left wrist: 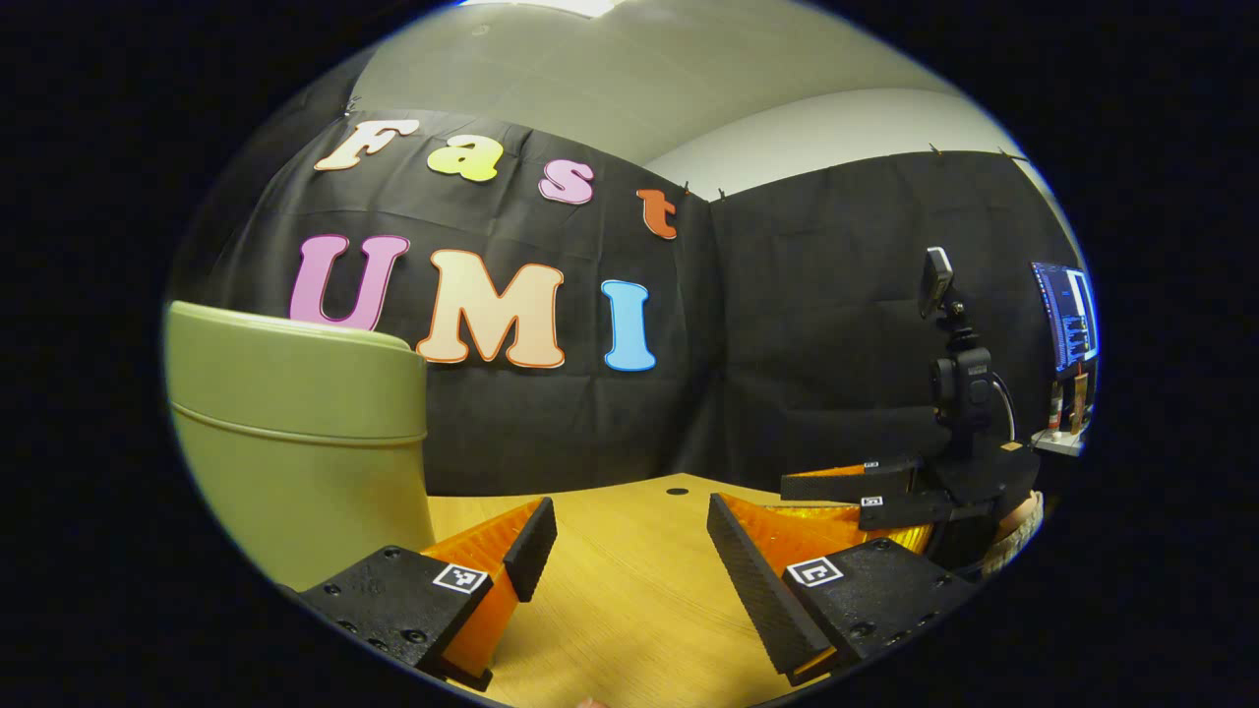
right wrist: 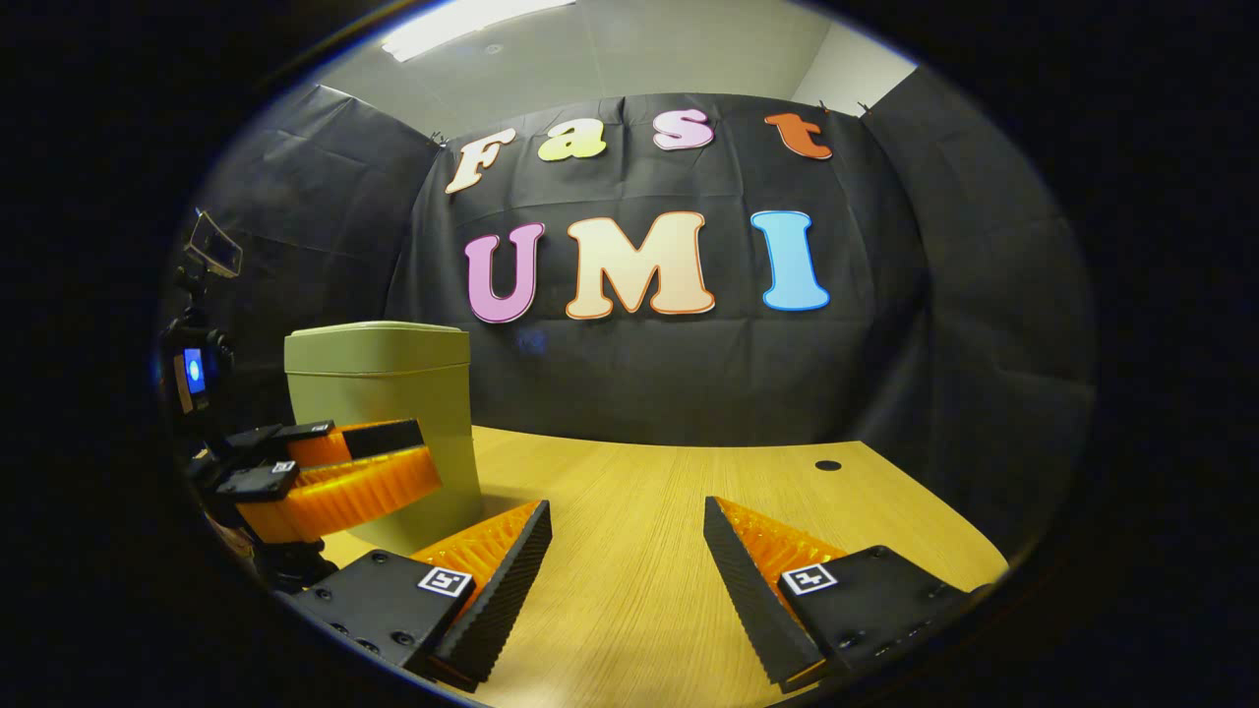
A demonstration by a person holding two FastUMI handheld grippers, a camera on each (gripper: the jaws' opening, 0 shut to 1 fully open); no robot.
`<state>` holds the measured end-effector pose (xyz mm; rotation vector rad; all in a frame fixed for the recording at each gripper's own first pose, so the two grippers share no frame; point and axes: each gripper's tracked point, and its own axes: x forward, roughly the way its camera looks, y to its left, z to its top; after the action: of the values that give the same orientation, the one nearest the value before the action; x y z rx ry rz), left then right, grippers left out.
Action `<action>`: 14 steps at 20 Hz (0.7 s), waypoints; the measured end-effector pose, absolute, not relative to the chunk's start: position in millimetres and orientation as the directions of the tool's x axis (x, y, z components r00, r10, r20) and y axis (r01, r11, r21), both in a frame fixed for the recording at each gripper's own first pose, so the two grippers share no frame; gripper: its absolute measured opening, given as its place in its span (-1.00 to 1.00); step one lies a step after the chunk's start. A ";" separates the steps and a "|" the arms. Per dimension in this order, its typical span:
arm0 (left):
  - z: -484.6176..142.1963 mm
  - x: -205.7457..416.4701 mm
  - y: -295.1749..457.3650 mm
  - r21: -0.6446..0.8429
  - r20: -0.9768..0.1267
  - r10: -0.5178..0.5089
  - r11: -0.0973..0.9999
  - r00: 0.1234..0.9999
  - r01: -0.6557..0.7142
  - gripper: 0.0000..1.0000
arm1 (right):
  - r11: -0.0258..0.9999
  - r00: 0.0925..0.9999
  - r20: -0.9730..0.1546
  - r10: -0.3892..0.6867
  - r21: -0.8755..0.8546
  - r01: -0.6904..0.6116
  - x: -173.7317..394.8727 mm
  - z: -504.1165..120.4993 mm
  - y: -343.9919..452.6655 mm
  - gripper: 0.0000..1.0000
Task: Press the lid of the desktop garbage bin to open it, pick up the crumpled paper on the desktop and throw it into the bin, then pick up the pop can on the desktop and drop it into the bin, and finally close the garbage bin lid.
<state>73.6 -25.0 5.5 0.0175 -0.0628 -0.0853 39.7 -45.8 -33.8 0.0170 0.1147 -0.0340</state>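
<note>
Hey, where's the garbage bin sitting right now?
The green garbage bin, lid closed, stands on the wooden desk at the left of the right gripper view, just behind the left tongs, before the black cloth wall.

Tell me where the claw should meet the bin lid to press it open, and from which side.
Come from above onto the flat top of the lid, probably near its middle. The green bin stands upright on the wooden desk with the lid shut and level, so a downward push suits it. The left claw is nearest, beside the bin's wall.
</note>
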 end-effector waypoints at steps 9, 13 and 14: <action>-16.6 64.2 -30.2 -0.020 0.047 -0.148 0.989 0.988 0.149 0.88 | 0.999 0.993 -0.110 -0.038 0.006 0.039 44.1 -34.1 -43.3 0.96; -18.6 67.3 -26.6 -0.031 0.039 -0.141 0.989 0.989 0.142 0.89 | 1.000 0.994 -0.110 -0.028 0.009 0.029 43.6 -34.3 -38.5 0.96; -18.5 67.6 -25.8 -0.030 0.037 -0.138 0.990 0.990 0.139 0.89 | 1.000 0.994 -0.110 -0.026 0.010 0.028 44.1 -34.4 -37.5 0.96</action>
<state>67.6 -25.8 -18.5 -0.0325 -0.0352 -0.1393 44.1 -37.5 -34.4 0.0110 0.1105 -0.0271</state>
